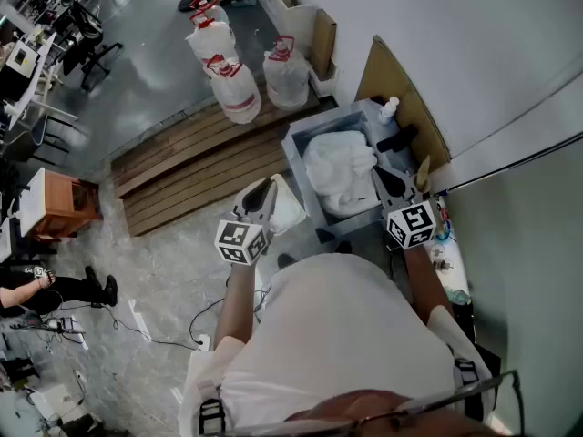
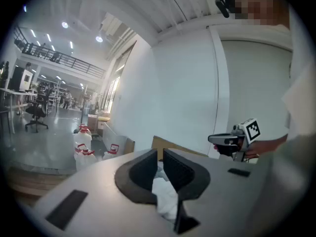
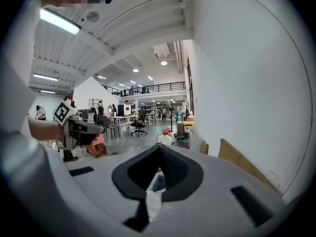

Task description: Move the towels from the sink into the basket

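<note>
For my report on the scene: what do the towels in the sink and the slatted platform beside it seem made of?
Towels: soft white cloth, matte, perhaps cotton; they lie bunched in folds.
Platform: bare brown wood, dull finish; separate planks with dark gaps show.

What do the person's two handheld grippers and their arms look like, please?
The left gripper and right gripper match: pale grey bodies with black, tapering jaws, each carrying a white cube with black square markers near the hand. The person wears a white short-sleeved shirt with dark buckled straps over it.
</note>
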A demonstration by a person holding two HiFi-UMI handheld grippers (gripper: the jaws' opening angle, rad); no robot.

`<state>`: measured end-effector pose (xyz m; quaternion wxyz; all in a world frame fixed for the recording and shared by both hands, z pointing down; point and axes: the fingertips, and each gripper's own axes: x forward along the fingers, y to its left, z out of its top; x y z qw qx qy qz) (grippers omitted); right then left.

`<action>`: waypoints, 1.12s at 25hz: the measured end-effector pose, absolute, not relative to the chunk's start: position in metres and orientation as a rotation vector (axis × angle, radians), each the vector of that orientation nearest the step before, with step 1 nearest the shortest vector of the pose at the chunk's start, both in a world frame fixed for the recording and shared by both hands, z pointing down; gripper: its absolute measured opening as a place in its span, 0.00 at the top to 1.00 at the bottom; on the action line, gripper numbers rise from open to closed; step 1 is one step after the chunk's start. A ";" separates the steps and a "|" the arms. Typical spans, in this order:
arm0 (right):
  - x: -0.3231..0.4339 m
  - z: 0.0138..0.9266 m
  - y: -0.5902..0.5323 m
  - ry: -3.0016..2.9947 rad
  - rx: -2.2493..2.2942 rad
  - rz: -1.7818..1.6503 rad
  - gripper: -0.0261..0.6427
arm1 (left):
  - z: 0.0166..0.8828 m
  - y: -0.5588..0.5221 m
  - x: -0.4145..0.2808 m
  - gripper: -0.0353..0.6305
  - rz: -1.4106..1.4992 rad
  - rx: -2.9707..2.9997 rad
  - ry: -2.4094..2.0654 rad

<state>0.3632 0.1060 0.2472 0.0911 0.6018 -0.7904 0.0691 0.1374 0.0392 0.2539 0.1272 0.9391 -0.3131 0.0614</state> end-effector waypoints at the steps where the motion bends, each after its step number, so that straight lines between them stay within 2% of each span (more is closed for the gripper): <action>1: 0.363 0.247 0.106 -2.350 1.787 0.205 0.97 | 0.254 0.039 0.137 0.89 0.178 2.732 -0.912; 20: 0.367 0.250 0.107 -2.378 1.793 0.263 0.97 | 0.260 0.048 0.139 0.89 0.178 2.709 -0.921; 28: 0.366 0.293 0.100 -2.364 1.670 0.361 0.96 | 0.288 0.054 0.144 0.89 0.223 2.657 -0.937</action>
